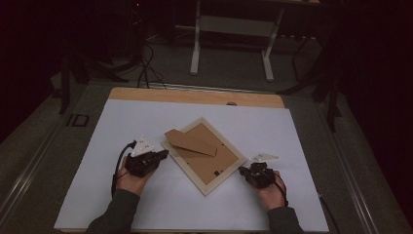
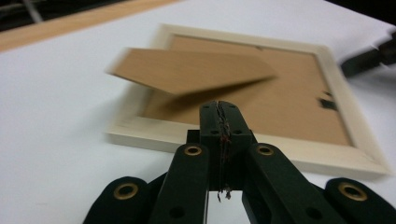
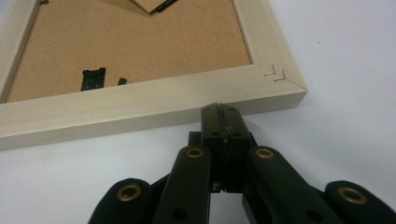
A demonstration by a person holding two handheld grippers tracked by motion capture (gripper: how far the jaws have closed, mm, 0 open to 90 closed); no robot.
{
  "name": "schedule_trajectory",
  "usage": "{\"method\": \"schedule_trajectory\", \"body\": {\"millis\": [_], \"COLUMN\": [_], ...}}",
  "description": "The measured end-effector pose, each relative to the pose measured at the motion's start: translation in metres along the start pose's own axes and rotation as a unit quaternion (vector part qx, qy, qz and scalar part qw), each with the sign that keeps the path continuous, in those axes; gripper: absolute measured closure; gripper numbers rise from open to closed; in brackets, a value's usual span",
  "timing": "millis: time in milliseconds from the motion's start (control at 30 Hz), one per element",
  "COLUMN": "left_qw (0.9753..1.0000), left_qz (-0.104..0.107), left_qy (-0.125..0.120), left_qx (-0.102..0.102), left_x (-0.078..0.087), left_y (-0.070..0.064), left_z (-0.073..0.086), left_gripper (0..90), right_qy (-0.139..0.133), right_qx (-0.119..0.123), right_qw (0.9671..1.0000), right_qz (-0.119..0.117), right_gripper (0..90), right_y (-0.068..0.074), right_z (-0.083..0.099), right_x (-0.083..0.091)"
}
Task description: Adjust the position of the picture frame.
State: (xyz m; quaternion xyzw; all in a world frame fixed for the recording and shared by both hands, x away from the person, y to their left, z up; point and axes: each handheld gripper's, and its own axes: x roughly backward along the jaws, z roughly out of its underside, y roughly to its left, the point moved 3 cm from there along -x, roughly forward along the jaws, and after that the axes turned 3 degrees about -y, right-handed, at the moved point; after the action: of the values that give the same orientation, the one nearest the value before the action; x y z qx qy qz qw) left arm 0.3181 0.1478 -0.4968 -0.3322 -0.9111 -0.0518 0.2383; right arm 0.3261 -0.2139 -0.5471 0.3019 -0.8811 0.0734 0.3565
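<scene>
I judge this job barely begun: the pale wooden picture frame (image 1: 203, 156) lies face down near the middle of the white table cover (image 1: 122, 122), its brown fibreboard backing (image 3: 140, 42) still seated, and the brown cardboard easel stand (image 1: 191, 142) is lifted off the back at its free end. Whatever comes next, opening or standing it up, is not yet done. My left gripper (image 1: 164, 154) sits just beside the frame's left edge, jaws pressed together on nothing; my right gripper (image 1: 242, 170) is likewise closed and empty, its tips at the near right edge. The frame lies diagonal, long axis running from far left to near right, the stand's narrow end towards the right.
</scene>
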Motion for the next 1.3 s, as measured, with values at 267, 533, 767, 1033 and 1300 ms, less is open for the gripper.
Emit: {"method": "schedule_trajectory", "body": {"millis": [267,533,767,1033,1300], "left_qw": [0.9982,0.9975,0.9962,0.9934,0.9927], "left_qz": [-0.035,-0.043,-0.051,-0.064,-0.063], "left_qy": [-0.005,0.026,0.04,0.06,0.07], "left_qx": [0.048,0.048,0.058,0.074,0.075], "left_x": [-0.005,-0.031,-0.053,-0.072,-0.083], "left_y": [0.045,0.063,0.075,0.082,0.081], "left_z": [-0.004,-0.004,0.002,0.012,0.016], "left_gripper": [90.0,90.0,90.0,90.0,90.0], "right_qy": [0.0,-0.001,-0.003,0.001,0.003], "right_qx": [0.004,0.011,0.014,0.023,0.025], "right_qw": [1.0,0.9999,0.9998,0.9995,0.9993], "right_qz": [-0.003,-0.01,-0.012,-0.021,-0.028], "right_gripper": [90.0,90.0,90.0,90.0,90.0], "right_y": [0.002,0.006,0.009,0.013,0.017], "right_z": [0.0,0.0,0.0,0.0,0.001], "right_x": [-0.001,-0.001,-0.001,0.0,0.0]}}
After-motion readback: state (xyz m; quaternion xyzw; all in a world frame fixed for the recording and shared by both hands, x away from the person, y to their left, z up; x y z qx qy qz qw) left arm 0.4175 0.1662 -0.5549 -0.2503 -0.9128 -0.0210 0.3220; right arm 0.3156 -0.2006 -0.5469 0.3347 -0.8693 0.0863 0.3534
